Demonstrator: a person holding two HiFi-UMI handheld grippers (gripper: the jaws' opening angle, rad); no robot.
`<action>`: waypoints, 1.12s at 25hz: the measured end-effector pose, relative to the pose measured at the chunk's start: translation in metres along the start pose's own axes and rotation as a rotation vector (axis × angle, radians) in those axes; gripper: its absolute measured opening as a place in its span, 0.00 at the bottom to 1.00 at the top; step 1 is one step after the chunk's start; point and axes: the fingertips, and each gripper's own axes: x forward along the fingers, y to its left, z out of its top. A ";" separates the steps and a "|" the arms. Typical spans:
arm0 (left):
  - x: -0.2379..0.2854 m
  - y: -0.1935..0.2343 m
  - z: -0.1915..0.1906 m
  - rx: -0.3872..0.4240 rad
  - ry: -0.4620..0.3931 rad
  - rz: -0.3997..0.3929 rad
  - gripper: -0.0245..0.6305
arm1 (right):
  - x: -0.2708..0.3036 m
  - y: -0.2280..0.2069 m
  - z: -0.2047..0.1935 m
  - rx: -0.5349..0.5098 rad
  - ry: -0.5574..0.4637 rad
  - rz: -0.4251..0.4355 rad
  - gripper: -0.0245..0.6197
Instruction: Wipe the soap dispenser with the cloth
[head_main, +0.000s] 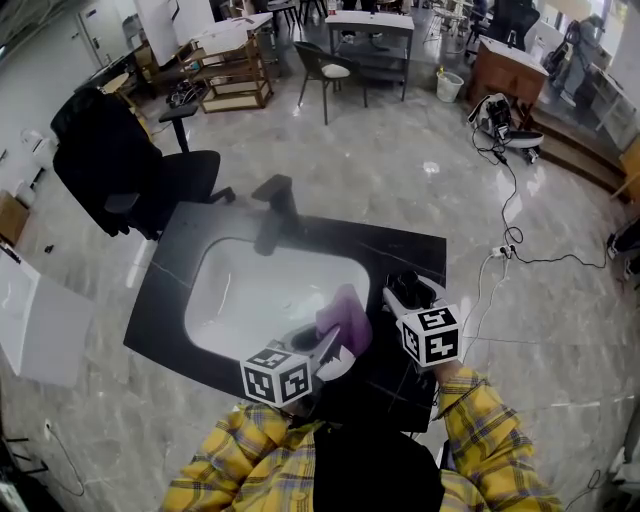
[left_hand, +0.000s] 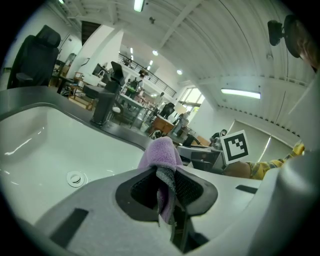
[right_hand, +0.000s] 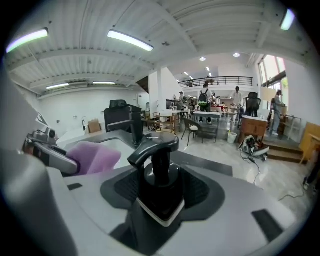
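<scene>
Two grippers work at one black vanity counter (head_main: 168, 285). The left gripper (left_hand: 167, 192) is clamped on the one purple cloth (left_hand: 161, 155), which bunches up out of its jaws. The right gripper (right_hand: 159, 195) grips the single black pump soap dispenser (right_hand: 157, 167) by its body, spout pointing toward the cloth. The one white sink basin (head_main: 235, 290) holds a drain (left_hand: 75, 178). The cloth hangs over the basin's near right rim, and the dispenser is at the counter's right edge, just beside it. One black faucet (head_main: 276, 212) stands at the counter's far edge.
</scene>
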 end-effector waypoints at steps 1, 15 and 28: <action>0.000 0.000 0.000 0.001 0.000 -0.001 0.14 | 0.001 -0.001 0.000 0.012 -0.005 -0.019 0.37; 0.000 -0.005 0.003 0.003 0.004 -0.036 0.14 | -0.013 0.000 0.007 0.099 -0.068 -0.064 0.40; 0.000 -0.032 0.005 0.028 0.009 -0.121 0.14 | -0.086 0.000 -0.007 0.215 -0.134 -0.101 0.40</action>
